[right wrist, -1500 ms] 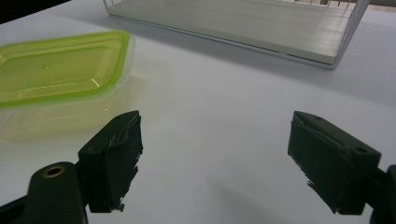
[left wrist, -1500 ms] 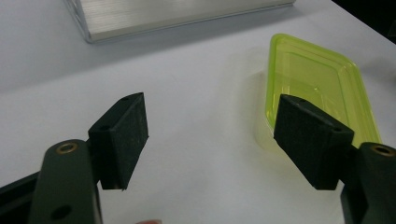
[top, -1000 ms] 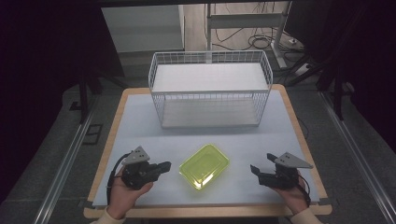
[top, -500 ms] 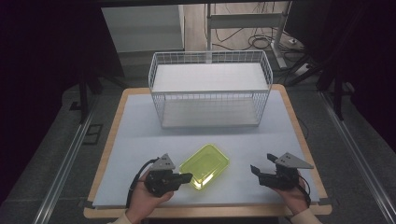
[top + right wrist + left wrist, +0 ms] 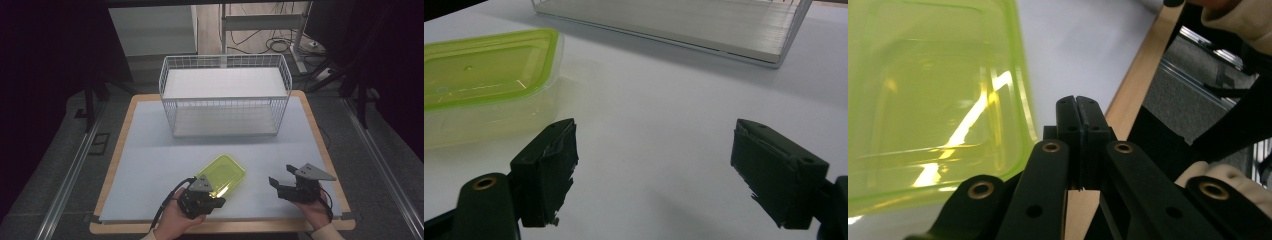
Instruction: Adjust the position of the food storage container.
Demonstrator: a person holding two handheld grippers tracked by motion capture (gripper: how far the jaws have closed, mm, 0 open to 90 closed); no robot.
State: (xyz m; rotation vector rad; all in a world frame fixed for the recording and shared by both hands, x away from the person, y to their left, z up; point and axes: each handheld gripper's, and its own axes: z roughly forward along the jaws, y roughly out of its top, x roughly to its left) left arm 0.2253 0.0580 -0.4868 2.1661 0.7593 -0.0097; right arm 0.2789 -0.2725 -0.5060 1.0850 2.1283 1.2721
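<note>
pale grey counter (image 5: 150, 165) carries a white wire basket (image 5: 225, 95) at the back. at its near edge the left hand-held gripper (image 5: 216, 202), jaws pressed together on nothing, sits just beside the green container (image 5: 222, 175). well apart to the right, the right hand-held gripper (image 5: 273, 181) rests with jaws spread wide.

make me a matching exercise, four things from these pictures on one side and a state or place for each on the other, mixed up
Things:
1. left gripper
2. right gripper
3. translucent yellow-green plastic container
4. white wire basket

States or places:
a. at the far side of the table
b. fingers closed together, nothing between them
c. lies flat near the front edge, lid on
d. fingers wide apart over bare table

Pairs: 1-b, 2-d, 3-c, 4-a
</note>
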